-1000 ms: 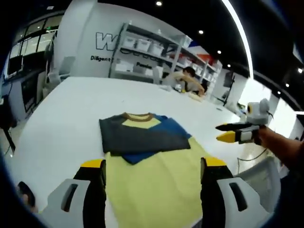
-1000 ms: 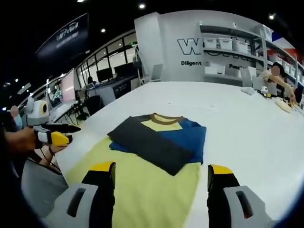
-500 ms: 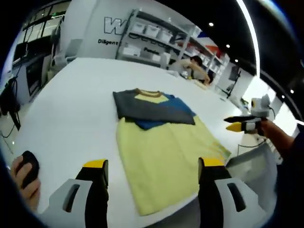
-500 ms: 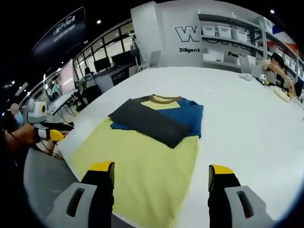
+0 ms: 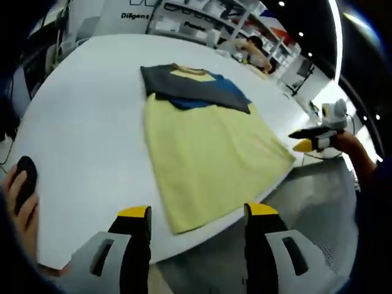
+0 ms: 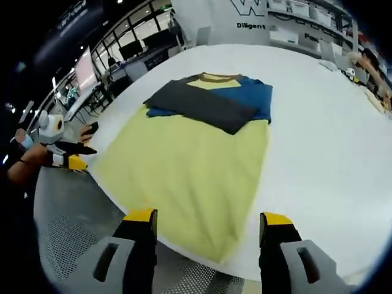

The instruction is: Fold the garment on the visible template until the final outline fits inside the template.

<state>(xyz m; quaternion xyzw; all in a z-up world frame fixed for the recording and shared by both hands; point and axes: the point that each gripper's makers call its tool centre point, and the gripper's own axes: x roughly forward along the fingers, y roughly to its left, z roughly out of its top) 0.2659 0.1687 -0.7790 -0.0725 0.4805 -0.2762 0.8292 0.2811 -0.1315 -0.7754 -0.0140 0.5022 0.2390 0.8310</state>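
Pulled back off the garment [image 5: 202,141], both the left gripper [image 5: 196,219] and right gripper [image 6: 208,223] spread empty over its hem, sleeves already in, bottom fold pending.

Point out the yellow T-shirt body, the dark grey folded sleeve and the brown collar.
yellow T-shirt body [image 6: 190,165], right gripper view, middle of fabric
dark grey folded sleeve [image 6: 199,105], right gripper view, centre of sleeve
brown collar [image 6: 220,77], right gripper view, neckline band
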